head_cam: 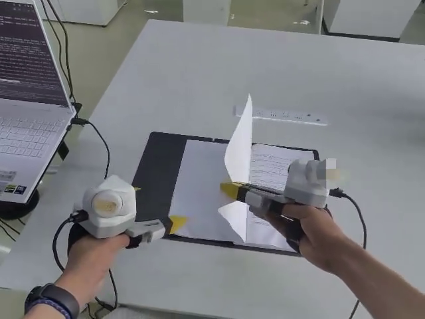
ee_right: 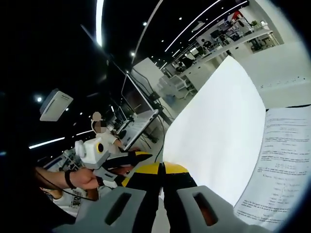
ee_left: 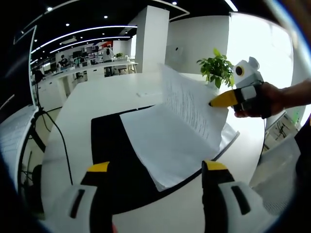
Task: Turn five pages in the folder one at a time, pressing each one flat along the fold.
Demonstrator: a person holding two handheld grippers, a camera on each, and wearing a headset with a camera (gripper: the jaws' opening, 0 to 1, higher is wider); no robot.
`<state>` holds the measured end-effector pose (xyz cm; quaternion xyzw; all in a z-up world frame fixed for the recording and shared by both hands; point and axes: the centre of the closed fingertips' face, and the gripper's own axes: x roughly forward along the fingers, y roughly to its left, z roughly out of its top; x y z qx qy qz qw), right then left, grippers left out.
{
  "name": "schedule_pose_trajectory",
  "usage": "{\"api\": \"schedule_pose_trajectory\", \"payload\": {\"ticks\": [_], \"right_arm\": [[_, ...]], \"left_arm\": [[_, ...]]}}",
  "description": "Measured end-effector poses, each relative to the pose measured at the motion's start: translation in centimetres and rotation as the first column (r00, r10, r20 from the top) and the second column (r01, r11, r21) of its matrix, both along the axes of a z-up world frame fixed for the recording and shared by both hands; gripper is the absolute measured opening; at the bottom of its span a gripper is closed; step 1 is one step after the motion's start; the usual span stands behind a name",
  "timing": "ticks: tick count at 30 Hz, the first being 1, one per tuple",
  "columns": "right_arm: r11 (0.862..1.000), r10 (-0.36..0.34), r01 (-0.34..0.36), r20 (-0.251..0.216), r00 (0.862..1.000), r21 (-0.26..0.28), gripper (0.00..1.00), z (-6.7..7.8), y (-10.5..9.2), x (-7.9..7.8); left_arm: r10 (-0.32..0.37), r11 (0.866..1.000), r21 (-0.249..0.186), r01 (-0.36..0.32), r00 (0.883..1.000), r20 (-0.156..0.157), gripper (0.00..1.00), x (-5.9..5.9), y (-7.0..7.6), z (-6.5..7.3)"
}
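Two sets of tongs work over a black folder [head_cam: 154, 174] lying open near the front edge of a pale grey counter [head_cam: 199, 73]. At far left an open laptop [head_cam: 30, 126] sits on the counter with text on its screen, a black cable [head_cam: 99, 143] trailing from its side. Just right of it, the left tongs [head_cam: 174, 224] hover at the folder's near edge, over the lower left corner of a blank white sheet [head_cam: 199, 193] that lies flat on the left half. The left gripper view shows their yellow-tipped jaws wide apart with nothing between them; whether they touch the paper cannot be told. At the middle of the folder, along its fold, a single page [head_cam: 240, 139] stands nearly upright, its top corner pointing up and its lower part curling. The right tongs [head_cam: 232, 191] are closed on that page low down, near its bottom edge; in the right gripper view the jaws are pressed together with the white page rising just beyond them. To the right of the raised page a printed sheet [head_cam: 271, 166] lies flat in the folder's right half. Beyond the folder, farther back on the counter, lies a white power strip [head_cam: 282, 115]. In the left gripper view a potted plant [ee_left: 217, 69] stands behind the right tongs.
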<state>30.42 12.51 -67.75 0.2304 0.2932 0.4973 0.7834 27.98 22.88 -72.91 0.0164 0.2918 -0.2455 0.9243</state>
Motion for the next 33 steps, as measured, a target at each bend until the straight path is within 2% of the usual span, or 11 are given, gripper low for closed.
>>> {"api": "schedule_pose_trajectory", "payload": {"ticks": [10,17,23,33], "right_arm": [[0.999,0.047,-0.048,-0.054,0.997,-0.011,0.00,-2.1,3.1,-0.1],[0.996,0.083,-0.088,-0.126,0.989,-0.035,0.00,-4.9,5.1,-0.3],[0.993,0.090,-0.101,-0.169,0.981,-0.054,0.00,-6.6,6.3,-0.2],[0.990,0.063,-0.095,-0.274,0.960,-0.106,0.00,-11.0,7.4,-0.3]], "left_arm": [[0.009,1.000,-0.007,-0.009,1.000,-0.001,0.75,-0.5,0.6,0.0],[0.014,1.000,-0.013,-0.014,1.000,-0.008,0.75,-0.6,0.8,-0.1],[0.032,0.999,-0.029,-0.032,0.999,-0.020,0.75,-1.0,1.2,-0.5],[0.046,0.998,-0.037,-0.048,0.997,-0.055,0.74,-1.7,2.1,-1.9]]}}
